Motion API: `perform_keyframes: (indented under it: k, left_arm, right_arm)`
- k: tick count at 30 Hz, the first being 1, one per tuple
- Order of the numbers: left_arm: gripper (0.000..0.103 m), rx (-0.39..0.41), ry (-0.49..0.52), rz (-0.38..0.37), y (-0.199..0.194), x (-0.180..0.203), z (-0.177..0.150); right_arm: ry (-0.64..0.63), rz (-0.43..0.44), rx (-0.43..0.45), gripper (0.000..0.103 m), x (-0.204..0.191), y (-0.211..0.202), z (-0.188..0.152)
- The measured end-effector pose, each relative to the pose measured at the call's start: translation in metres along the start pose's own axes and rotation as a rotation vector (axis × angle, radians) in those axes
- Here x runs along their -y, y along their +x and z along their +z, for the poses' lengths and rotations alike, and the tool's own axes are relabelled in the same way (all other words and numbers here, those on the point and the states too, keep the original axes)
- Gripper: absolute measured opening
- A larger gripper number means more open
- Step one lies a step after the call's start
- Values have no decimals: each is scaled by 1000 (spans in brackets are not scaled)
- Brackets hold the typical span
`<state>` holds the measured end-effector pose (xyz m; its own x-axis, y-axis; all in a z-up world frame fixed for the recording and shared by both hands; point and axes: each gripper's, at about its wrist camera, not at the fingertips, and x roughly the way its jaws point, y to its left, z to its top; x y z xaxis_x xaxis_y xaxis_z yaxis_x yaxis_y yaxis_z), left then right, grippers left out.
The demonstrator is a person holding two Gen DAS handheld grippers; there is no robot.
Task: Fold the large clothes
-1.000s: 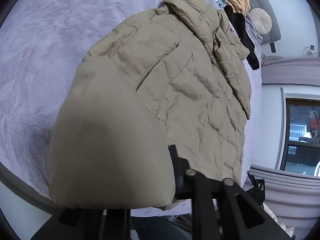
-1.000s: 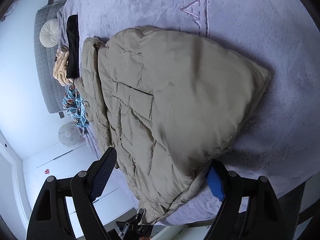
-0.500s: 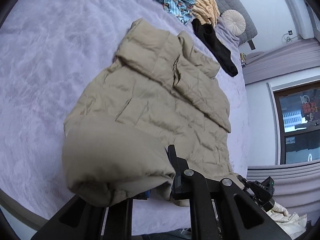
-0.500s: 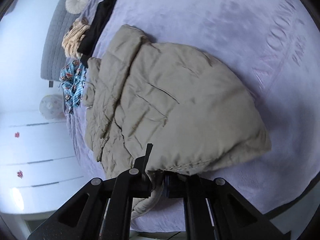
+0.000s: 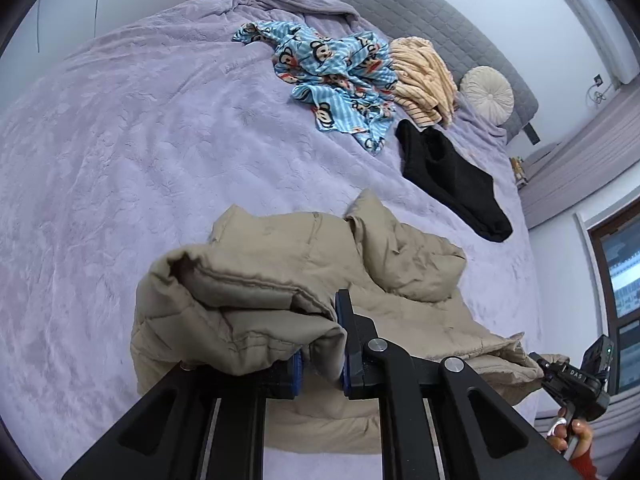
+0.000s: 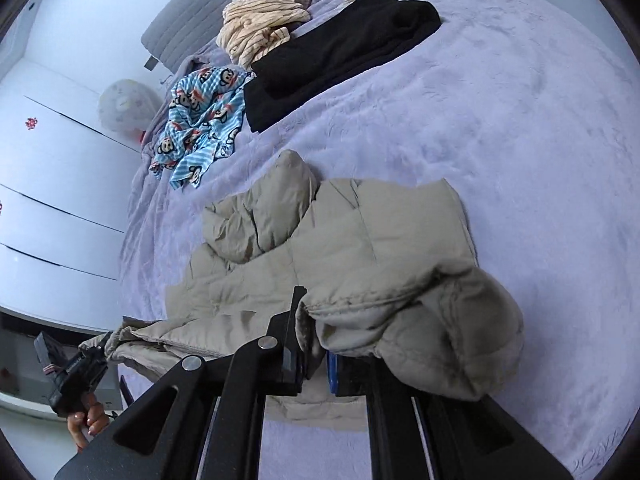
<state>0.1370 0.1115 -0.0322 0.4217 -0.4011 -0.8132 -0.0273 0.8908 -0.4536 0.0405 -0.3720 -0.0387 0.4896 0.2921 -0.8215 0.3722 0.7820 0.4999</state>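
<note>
A beige puffer jacket (image 5: 304,276) lies on the lilac bedspread (image 5: 140,152), its near hem doubled over toward the collar. My left gripper (image 5: 320,364) is shut on the hem's left corner. My right gripper (image 6: 316,360) is shut on the hem's right corner of the jacket (image 6: 360,248). Both hold the hem low over the jacket's body. The right gripper shows at the lower right of the left wrist view (image 5: 576,376). The left gripper shows at the lower left of the right wrist view (image 6: 76,368).
Further up the bed lie a blue monkey-print garment (image 5: 340,76), a cream striped garment (image 5: 424,76) and a black garment (image 5: 448,176). A round cushion (image 5: 486,94) leans on the grey headboard (image 5: 420,8). White wardrobe doors (image 6: 52,184) stand beside the bed.
Both grippers have carried the jacket's hem forward over its body toward the collar. The right gripper closed on the hem during the last second. The jacket now lies doubled and shorter.
</note>
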Motion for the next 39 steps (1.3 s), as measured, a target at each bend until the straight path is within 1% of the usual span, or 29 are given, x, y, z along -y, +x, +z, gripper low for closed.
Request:
perform_keyframes:
  k: [2,3,5,7,9,11,12,13,14,15,16,17,18,19,20,21,22,23,24,25,26,27,28,29,31,32,35,39]
  left_arm:
    - [15,-30,25,48,32,-2,15]
    - [15,-47,41,79,48,-1,20]
    - [15,-83,73,131,78,-2,26]
    - [15,-113,73,167,96,-5,30]
    - [15,-133,71,170,103,-5,32]
    - [16,-125,113,164,96,-1,32]
    - [22,-108,144,166,88,1,30]
    - [41,-80,176,179,79,4,28]
    - [60,-44,199,192,70,7,27]
    - [92,8,220,206,58,9,26]
    - [98,67,231,215,46,11,25]
    - [98,107,243,217,38,12,25]
    - [98,110,251,219,36,13,27]
    - [98,97,256,222,39,12,28]
    - [98,84,252,224,44,10,29]
    - [97,77,248,233,49,9,29]
    - [84,68,251,241,55,9,29]
    - [73,41,259,241,65,8,28]
    - [59,16,258,247,73,8,28]
    - [54,-4,248,250,83,6,27]
    - [54,-11,241,248,92,4,26]
    - [54,-13,245,263,104,3,26]
    - [54,-14,254,292,115,4,25]
    - [54,-18,260,322,127,3,25]
    - [54,-30,241,351,149,-2,28]
    - [54,-37,225,355,160,-7,29]
    - [54,-44,200,362,183,-14,32]
    - [54,-39,245,379,201,-13,35]
  right_arm:
    - [28,0,-22,9,1,27,20]
    - [42,-15,-32,9,3,42,27]
    - [71,-32,-51,9,9,69,37]
    - [95,-54,-65,9,16,93,43]
    - [130,-51,-68,9,24,104,43]
    - [182,-26,-58,10,30,106,42]
    - [194,-13,-52,10,31,105,42]
    - [191,-2,-47,10,32,101,42]
    - [175,3,-44,13,31,99,42]
    - [152,2,-39,18,28,95,43]
    - [133,2,-33,22,26,92,44]
    - [115,6,-26,31,24,89,44]
    - [106,10,-21,52,23,87,44]
    - [94,19,-11,66,23,84,44]
    - [85,26,1,88,22,81,44]
    - [74,29,24,89,21,77,44]
    - [61,23,40,89,20,74,45]
    - [48,7,46,89,20,72,45]
    - [32,-19,44,82,19,71,45]
    - [11,-55,44,70,18,71,45]
    - [-19,-112,38,30,18,73,45]
    - [-44,-170,13,11,18,79,46]
    - [-48,-206,-9,10,22,87,47]
    - [-39,-213,-17,10,28,92,48]
    - [-7,-217,-25,8,43,106,52]
    - [6,-220,-26,5,49,111,54]
    - [51,-218,-29,4,64,131,61]
    - [59,-228,-21,3,70,153,71]
